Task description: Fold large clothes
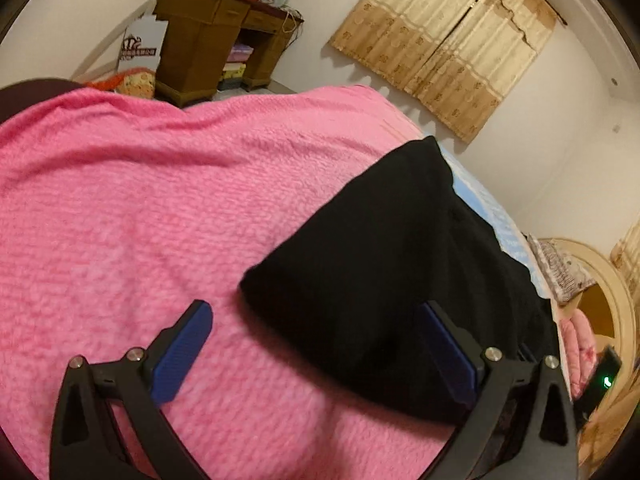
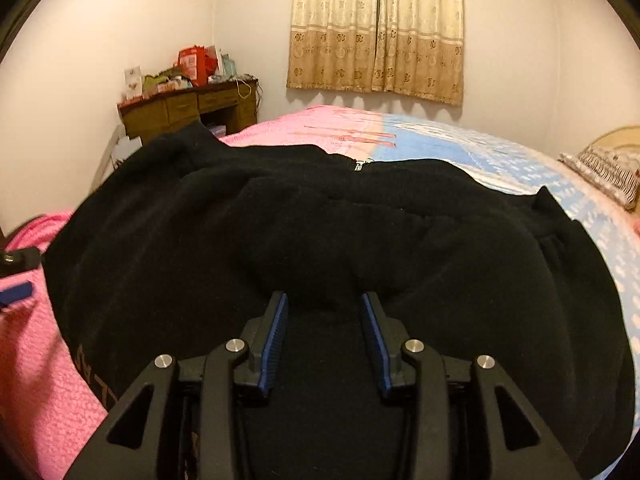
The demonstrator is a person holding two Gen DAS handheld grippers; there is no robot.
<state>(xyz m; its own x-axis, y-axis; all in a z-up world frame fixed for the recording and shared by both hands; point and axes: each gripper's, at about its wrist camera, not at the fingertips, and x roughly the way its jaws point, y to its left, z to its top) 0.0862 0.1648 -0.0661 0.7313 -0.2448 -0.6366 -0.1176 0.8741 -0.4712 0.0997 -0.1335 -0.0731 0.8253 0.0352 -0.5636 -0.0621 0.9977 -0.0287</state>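
A large black zip-up garment (image 2: 328, 216) lies on a bed covered by a pink blanket (image 1: 140, 208). In the left wrist view its near corner (image 1: 380, 272) lies between my spread fingers. My left gripper (image 1: 316, 320) is wide open just above the blanket, with its right finger (image 1: 444, 344) over the black cloth. My right gripper (image 2: 324, 308) is partly open low over the middle of the garment, with a bulge of black cloth between its blue pads. The left gripper's blue pad (image 2: 16, 292) shows at the left edge of the right wrist view.
A brown wooden desk (image 2: 188, 108) piled with boxes stands in the far corner. Beige curtains (image 2: 376, 28) hang on the back wall. A light blue patterned sheet (image 2: 500, 164) covers the right of the bed, with a pillow (image 2: 604, 172) by the headboard.
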